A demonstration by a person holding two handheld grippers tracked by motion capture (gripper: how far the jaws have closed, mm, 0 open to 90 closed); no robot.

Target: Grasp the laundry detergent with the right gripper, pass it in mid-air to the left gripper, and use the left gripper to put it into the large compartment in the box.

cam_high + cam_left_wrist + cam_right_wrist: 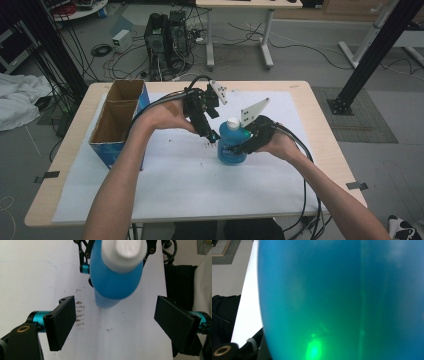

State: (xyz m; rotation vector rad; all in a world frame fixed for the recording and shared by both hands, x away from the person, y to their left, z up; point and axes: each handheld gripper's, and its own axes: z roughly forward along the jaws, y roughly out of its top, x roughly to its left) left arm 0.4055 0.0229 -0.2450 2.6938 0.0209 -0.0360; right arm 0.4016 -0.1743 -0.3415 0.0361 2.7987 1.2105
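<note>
While the blue bottle (232, 145) stands upright on the white sheet (175, 185) near the table's middle, the right gripper (248, 142) is clamped on its body. Its white cap (233, 122) is still on. The left gripper (115, 322) hangs above the cap, jaws wide and empty. Judged: bottle secured, uncapping not begun. A cardboard box (117, 120) stands well apart.

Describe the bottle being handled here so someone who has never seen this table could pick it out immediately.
On the wooden table lies a white sheet; near its middle, right of the open cardboard box, stands the blue bottle. The right gripper is clamped on its side, while the left gripper hovers open beside it. Its translucent blue body and white cap match nothing else there.
</note>
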